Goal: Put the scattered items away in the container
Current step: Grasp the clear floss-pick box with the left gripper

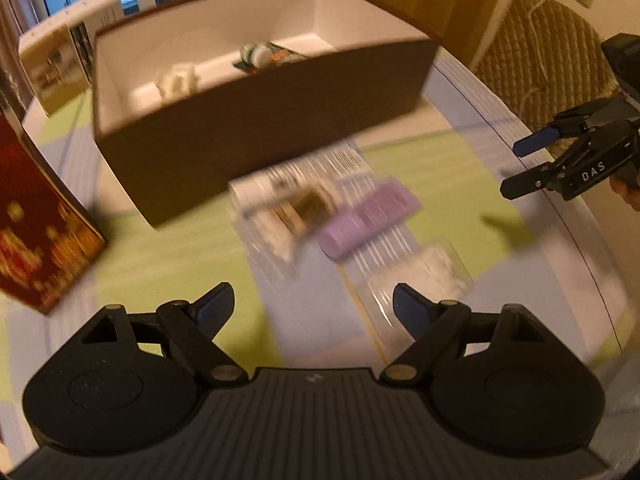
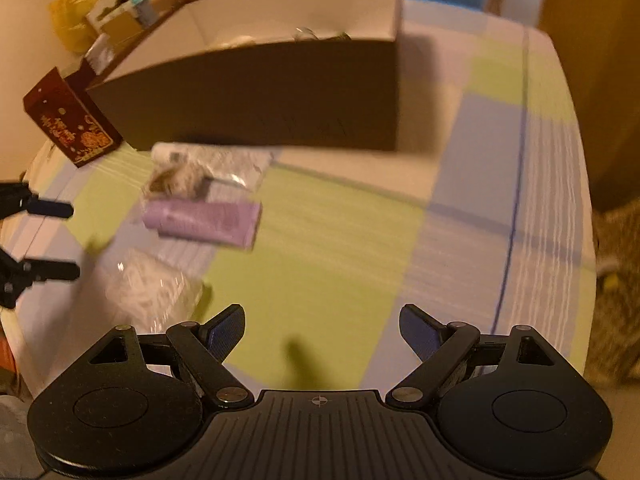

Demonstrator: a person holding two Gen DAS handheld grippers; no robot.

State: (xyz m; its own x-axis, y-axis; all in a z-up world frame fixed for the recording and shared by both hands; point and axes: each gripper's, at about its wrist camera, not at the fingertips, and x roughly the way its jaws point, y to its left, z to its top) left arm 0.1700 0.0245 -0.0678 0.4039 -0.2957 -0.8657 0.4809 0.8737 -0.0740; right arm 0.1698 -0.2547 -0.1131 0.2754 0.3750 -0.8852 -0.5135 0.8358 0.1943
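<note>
A brown box (image 1: 260,128) (image 2: 280,96) with a white inside stands on the checked tablecloth. In it lie a white item (image 1: 178,82) and a green-and-white packet (image 1: 264,56). In front of the box, blurred, lie a printed clear packet (image 1: 292,200) (image 2: 188,176), a purple packet (image 1: 368,216) (image 2: 204,220) and a clear bag of white stuff (image 1: 420,280) (image 2: 152,292). My left gripper (image 1: 314,306) (image 2: 62,240) is open above the cloth, just short of these items, with nothing in it. My right gripper (image 2: 322,330) (image 1: 518,168) is open and empty, to the right of them.
A dark red box (image 1: 36,232) (image 2: 72,120) stands left of the container, and a white-and-gold box (image 1: 56,68) behind it. A quilted chair back (image 1: 548,52) lies beyond the table's right edge. A yellow bag (image 2: 76,16) and small boxes crowd the far left.
</note>
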